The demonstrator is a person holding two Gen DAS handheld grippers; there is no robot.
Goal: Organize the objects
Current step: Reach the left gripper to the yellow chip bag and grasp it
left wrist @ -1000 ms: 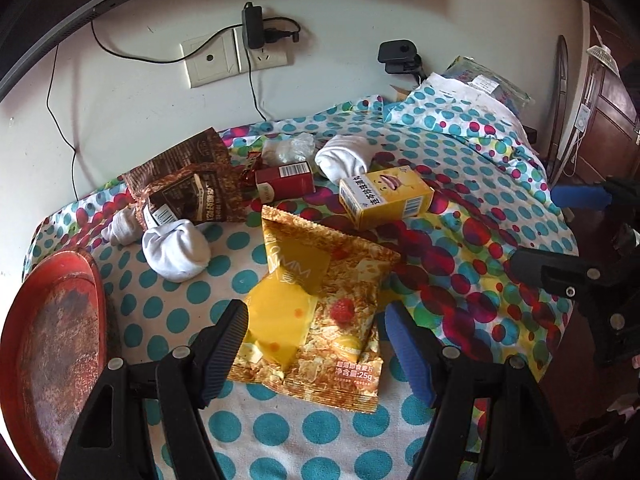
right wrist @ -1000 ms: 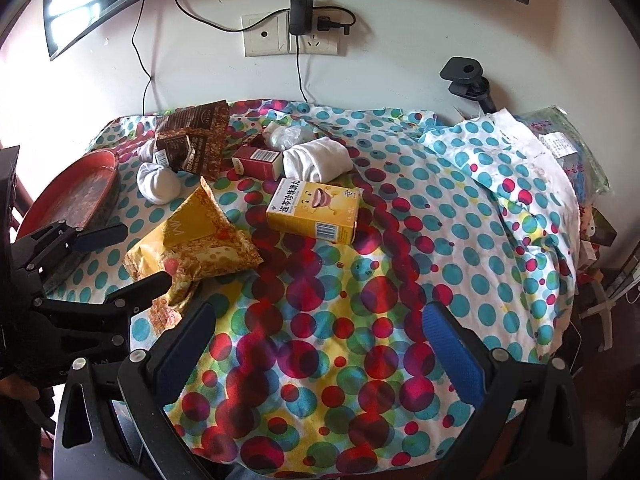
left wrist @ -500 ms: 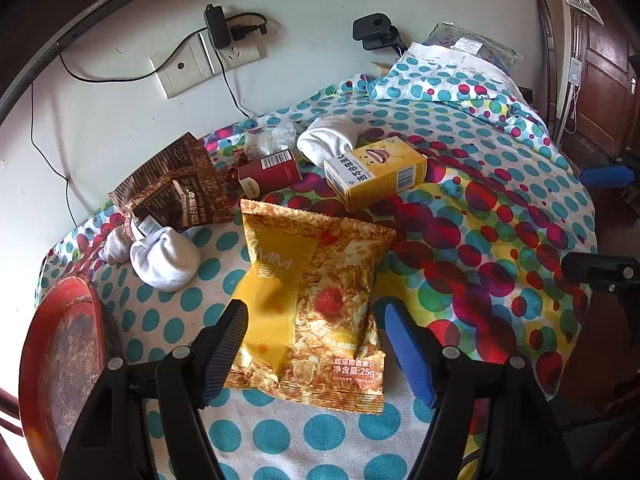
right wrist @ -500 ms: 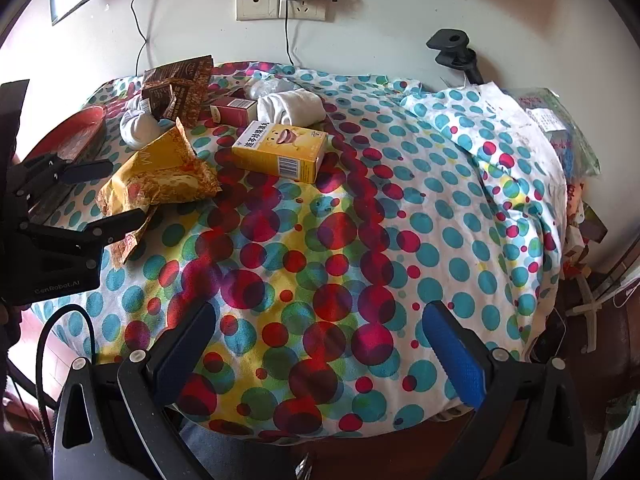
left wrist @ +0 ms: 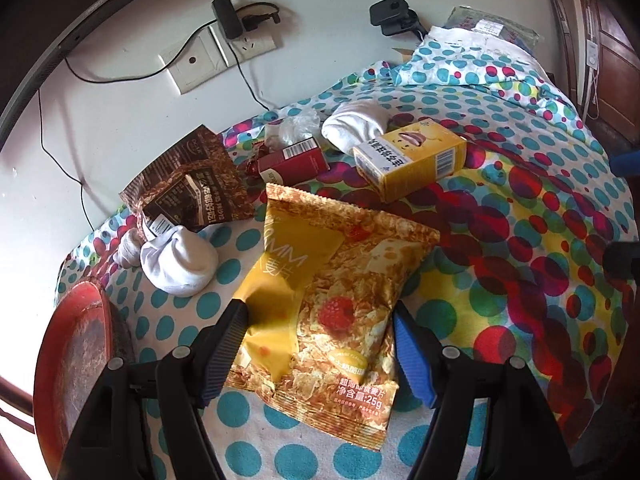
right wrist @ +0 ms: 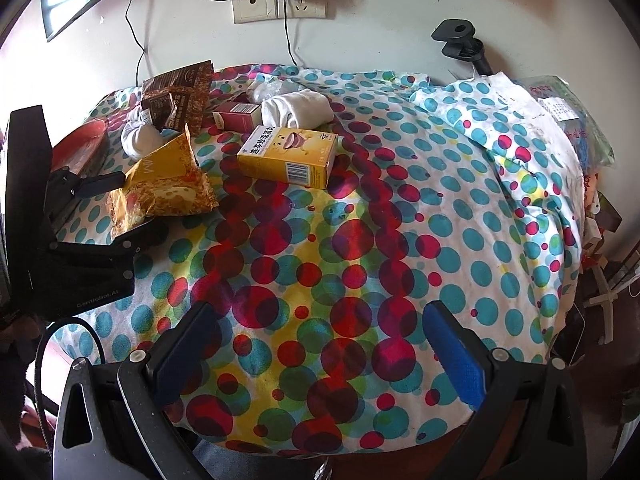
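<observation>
Left gripper (left wrist: pixel 320 344) fingers spread either side of the yellow cereal bag (left wrist: pixel 332 300), which lies flat on the polka-dot cloth (left wrist: pixel 520 240) — not pinching it. Yellow box (left wrist: pixel 412 160) sits beyond the bag, beside the red box (left wrist: pixel 296 162) and a rolled sock (left wrist: pixel 180 264). Right gripper (right wrist: pixel 320 352) spread wide, empty — over bare cloth.

On the bed (left wrist: pixel 540 288), the snack bag (left wrist: pixel 332 304) lies nearest; behind it the box (left wrist: pixel 412 160) at right, the rolled sock (left wrist: pixel 180 264) at left, the tray (left wrist: pixel 76 356) further left.
</observation>
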